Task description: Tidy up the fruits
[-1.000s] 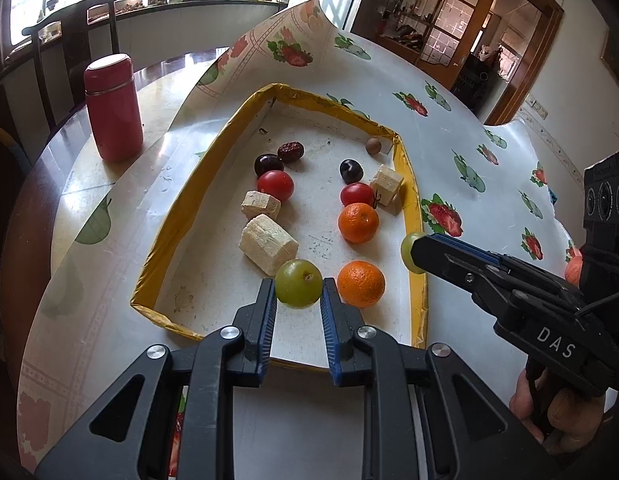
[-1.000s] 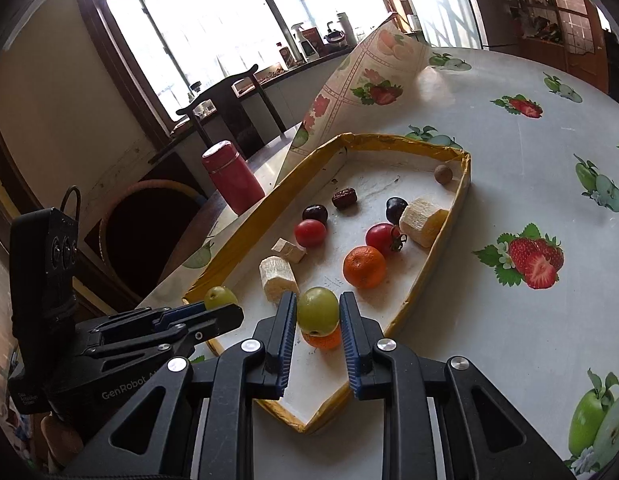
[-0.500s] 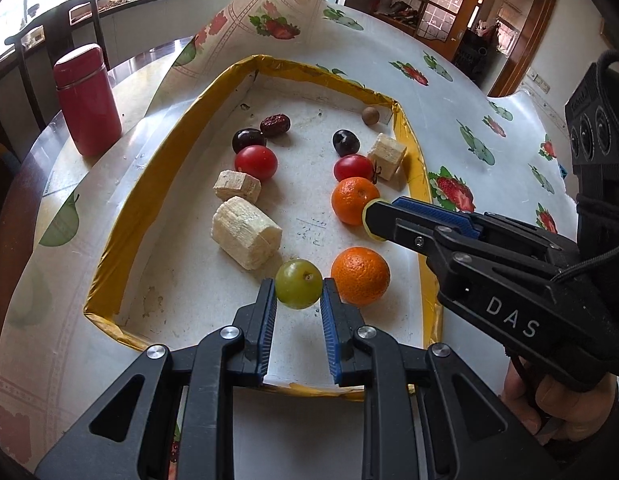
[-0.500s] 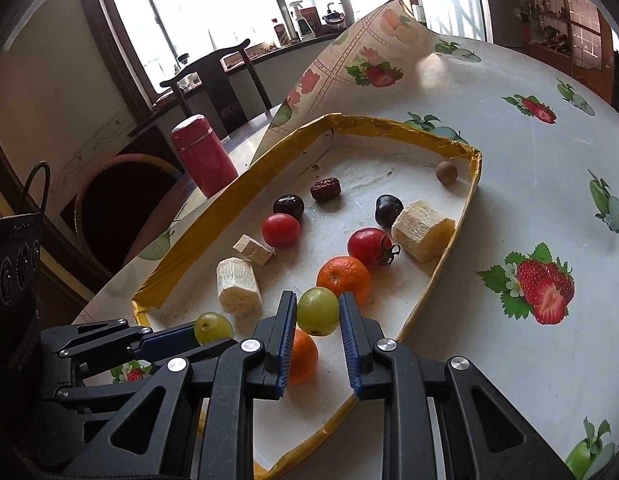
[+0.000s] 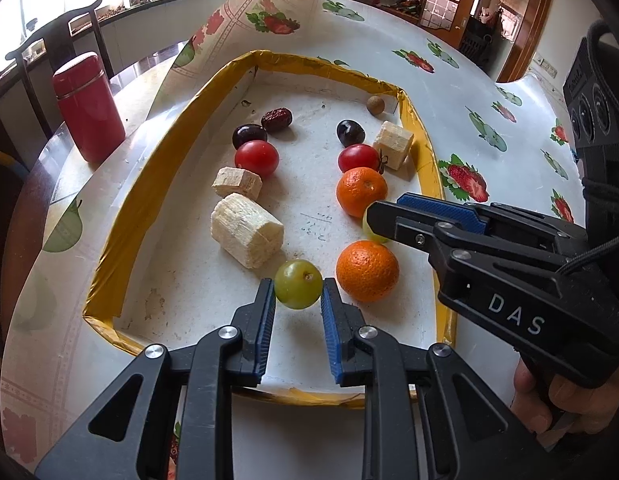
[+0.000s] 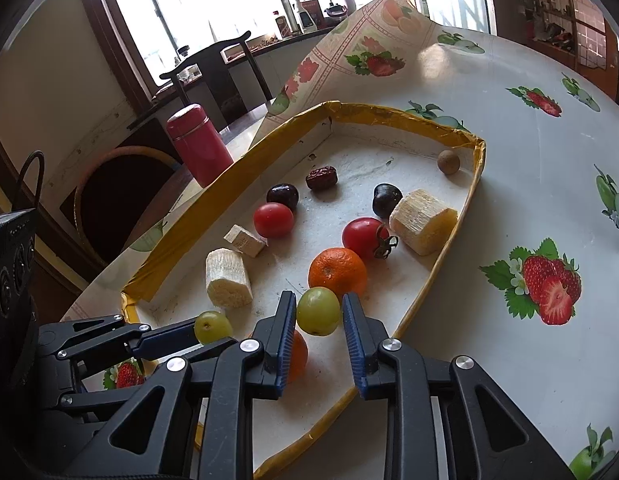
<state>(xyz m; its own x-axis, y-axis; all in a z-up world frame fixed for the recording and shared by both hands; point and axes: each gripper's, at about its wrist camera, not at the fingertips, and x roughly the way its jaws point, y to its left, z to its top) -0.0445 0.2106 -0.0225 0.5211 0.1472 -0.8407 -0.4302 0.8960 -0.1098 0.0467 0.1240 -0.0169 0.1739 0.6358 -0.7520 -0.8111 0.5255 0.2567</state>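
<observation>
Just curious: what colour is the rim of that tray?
Yellow: the tray's rim looks taped all round, clearest in the right wrist view.

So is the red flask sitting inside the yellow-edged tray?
No, the red flask stands outside the tray, beyond its left wall.

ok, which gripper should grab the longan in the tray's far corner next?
Right. The right gripper, jaws opening around a green grape, sits over the tray's right-hand column, and the longan lies at that column's far end.
</observation>
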